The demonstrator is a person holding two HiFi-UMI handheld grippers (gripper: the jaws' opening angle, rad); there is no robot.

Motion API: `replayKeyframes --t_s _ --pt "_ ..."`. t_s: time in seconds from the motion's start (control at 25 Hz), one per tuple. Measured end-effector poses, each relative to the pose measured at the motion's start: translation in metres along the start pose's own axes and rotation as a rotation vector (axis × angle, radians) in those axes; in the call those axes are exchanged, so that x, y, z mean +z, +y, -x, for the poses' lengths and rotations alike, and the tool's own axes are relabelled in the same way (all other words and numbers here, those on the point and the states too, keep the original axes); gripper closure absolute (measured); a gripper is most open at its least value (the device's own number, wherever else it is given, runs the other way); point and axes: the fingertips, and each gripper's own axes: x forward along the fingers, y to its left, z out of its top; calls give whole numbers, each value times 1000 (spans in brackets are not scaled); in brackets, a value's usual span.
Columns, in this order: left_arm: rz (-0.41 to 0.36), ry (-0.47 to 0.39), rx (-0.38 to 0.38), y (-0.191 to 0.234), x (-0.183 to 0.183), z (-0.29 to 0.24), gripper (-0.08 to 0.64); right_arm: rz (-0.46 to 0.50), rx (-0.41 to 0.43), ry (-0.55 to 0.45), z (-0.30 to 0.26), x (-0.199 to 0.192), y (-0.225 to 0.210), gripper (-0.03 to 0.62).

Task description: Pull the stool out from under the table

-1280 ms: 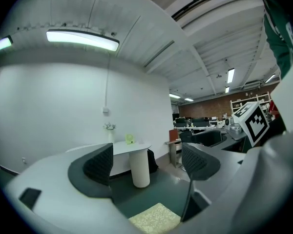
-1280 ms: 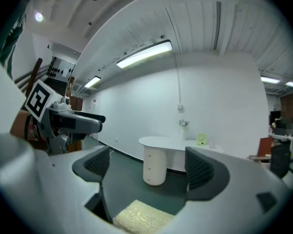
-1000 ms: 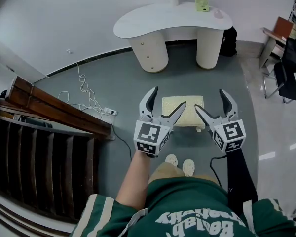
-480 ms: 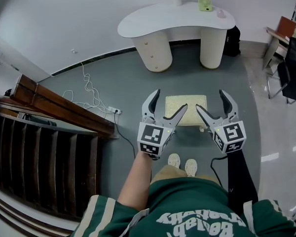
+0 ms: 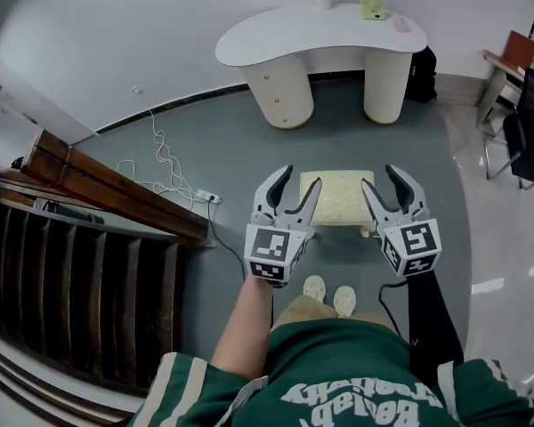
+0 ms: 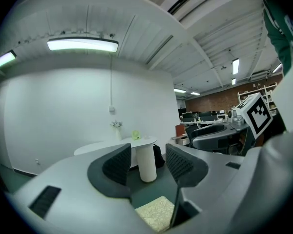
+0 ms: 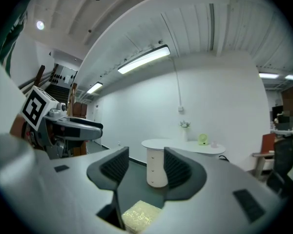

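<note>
We see the stool (image 5: 336, 197) with a pale yellow seat, finely speckled. The table (image 5: 320, 34) is plain white, and the small object (image 5: 369, 5) on it is light green. The floor (image 5: 205, 140) is a dull grey-green and the wall (image 5: 116, 25) is white. The left gripper (image 5: 300, 178) and the right gripper (image 5: 380, 178) are light grey, with dark grey ribbed pads (image 6: 118, 164). Each carries a cube (image 5: 269, 254) with black-and-white square markers. The person's shirt (image 5: 338, 381) is dark green with white letters and white stripes, and the shoes (image 5: 327, 294) are white. The wooden rail (image 5: 107, 194) is brown, the cable (image 5: 160, 163) white, the chair (image 5: 525, 123) black.
</note>
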Motion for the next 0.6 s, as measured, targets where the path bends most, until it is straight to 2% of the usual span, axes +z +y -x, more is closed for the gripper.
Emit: replayKeyframes --t_s 0.36,0.4,0.44,0.48,0.6 --pt "-24 2 47 5 -3 6 418 18 -16 -13 4 2 -2 519" --pt "-31 5 61 8 -4 7 447 22 -19 -14 4 2 -2 552" --pt "-39 6 76 10 -4 8 512 27 -20 -15 4 3 -1 588" --pt "-48 6 89 12 -4 9 557 33 -16 -14 5 3 0 588" --pt "-54 9 108 15 -5 10 557 47 -7 -14 5 2 2 589"
